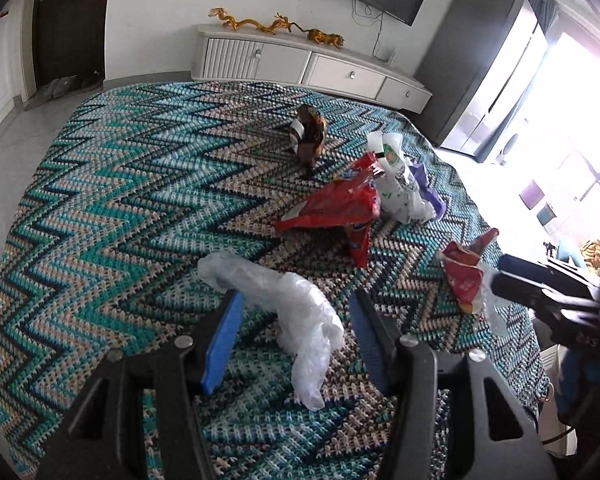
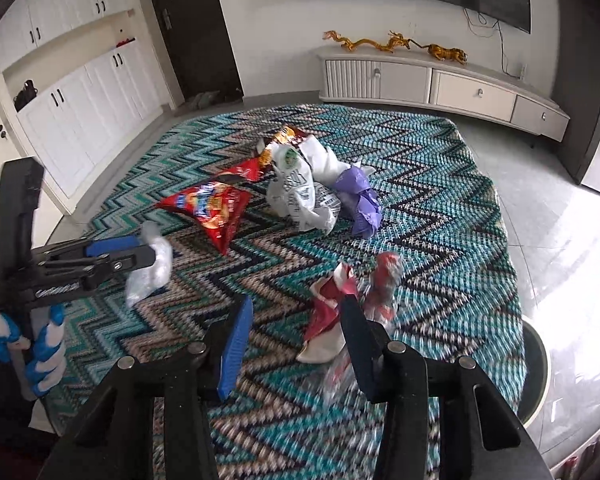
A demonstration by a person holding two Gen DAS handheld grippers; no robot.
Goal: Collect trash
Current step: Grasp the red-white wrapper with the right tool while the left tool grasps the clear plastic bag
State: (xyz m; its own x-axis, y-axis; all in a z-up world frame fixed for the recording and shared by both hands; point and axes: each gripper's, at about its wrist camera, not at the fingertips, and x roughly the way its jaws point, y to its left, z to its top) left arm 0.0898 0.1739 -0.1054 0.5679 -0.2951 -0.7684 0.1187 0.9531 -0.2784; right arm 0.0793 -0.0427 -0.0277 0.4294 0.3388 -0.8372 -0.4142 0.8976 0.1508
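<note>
The left gripper [image 1: 294, 332] is open around the clear bag [image 1: 296, 312] on the zigzag cloth [image 1: 120, 200]. Push down and squeeze the fat middle. The right gripper [image 2: 296, 344] is open too, with the red wrapper [image 2: 332, 312] by one finger.

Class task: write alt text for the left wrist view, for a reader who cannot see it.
The left gripper hangs open over a crumpled clear plastic bag on a zigzag-patterned cloth, its blue-padded fingers either side of the bag. Beyond lie a red snack bag, a white printed bag and a brown wrapper; the right gripper reaches a red-and-white wrapper.
</note>
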